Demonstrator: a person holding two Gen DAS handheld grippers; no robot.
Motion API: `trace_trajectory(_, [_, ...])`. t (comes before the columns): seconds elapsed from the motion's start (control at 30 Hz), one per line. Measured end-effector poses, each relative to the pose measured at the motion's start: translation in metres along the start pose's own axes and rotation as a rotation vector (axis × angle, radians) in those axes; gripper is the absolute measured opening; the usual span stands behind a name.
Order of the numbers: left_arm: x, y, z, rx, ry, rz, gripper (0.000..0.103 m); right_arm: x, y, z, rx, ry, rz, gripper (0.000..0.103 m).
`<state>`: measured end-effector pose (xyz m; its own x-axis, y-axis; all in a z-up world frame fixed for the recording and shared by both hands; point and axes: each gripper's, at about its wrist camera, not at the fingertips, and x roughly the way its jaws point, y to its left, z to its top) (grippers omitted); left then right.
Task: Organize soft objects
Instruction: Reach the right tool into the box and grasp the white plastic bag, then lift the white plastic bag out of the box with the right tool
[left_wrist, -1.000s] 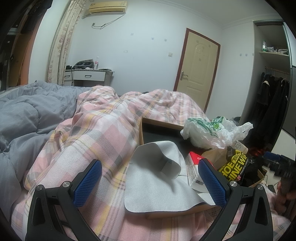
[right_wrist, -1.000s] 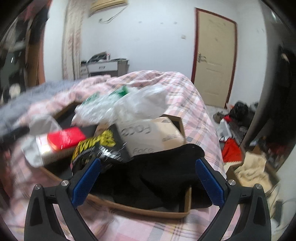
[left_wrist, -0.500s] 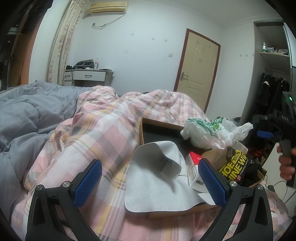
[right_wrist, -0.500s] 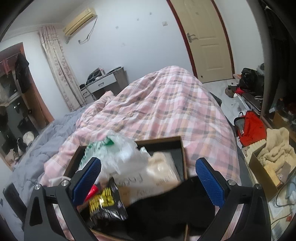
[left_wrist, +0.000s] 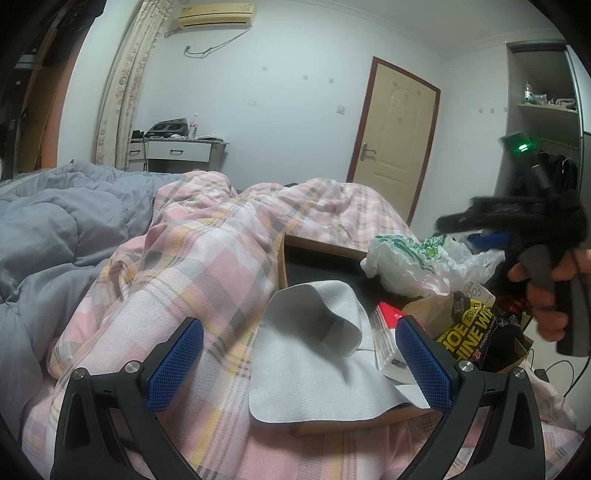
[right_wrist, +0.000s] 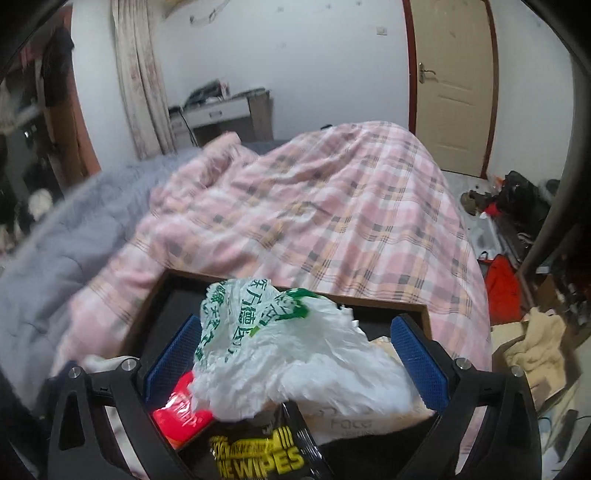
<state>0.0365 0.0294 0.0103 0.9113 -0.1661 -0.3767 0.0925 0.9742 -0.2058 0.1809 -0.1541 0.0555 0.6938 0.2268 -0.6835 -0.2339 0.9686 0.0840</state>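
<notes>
Left wrist view shows the left gripper (left_wrist: 299, 363) with its blue pads spread wide and nothing between them, hovering over the near edge of a shallow wooden tray (left_wrist: 317, 245) that sits on a pink plaid quilt (left_wrist: 207, 258). A pale grey cloth (left_wrist: 310, 354) lies limp in the tray, one edge curled up into a soft fold and its near corner drooping over the tray rim onto the quilt. Beside it sit a red-and-white packet (left_wrist: 388, 332), a black pouch with yellow lettering (left_wrist: 469, 332) and a crumpled white plastic bag with green print (left_wrist: 410, 258). Further right, a hand (left_wrist: 546, 291) holds the other tool, blurred.

Seen from the right wrist, the right gripper (right_wrist: 299, 365) is likewise wide open and empty, poised above the plastic bag (right_wrist: 295, 358), which looks thin, wrinkled and puffed up, resting on the tray's other contents. A grey duvet (right_wrist: 48, 236) lies to the left.
</notes>
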Motion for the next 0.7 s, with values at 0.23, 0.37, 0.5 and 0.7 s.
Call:
trace_trajectory(0.23, [0.0,0.0,0.0,0.001,0.0,0.001,0.103,0.045,-0.014,-0.009,0.084,0.163,-0.01,0.102])
trace_trajectory(0.37, [0.0,0.001,0.0,0.0,0.0,0.0,0.103,0.054,-0.012,-0.018,0.057,0.199,-0.032,0.102])
trace_trajectory(0.5, [0.001,0.001,-0.001,0.0,0.0,0.001,0.103,0.049,-0.014,-0.02,0.064,0.185,-0.008,0.056])
trace_trajectory(0.7, [0.001,0.001,-0.001,0.0,0.0,0.001,0.103,0.033,-0.017,-0.019,0.094,0.127,0.056,0.027])
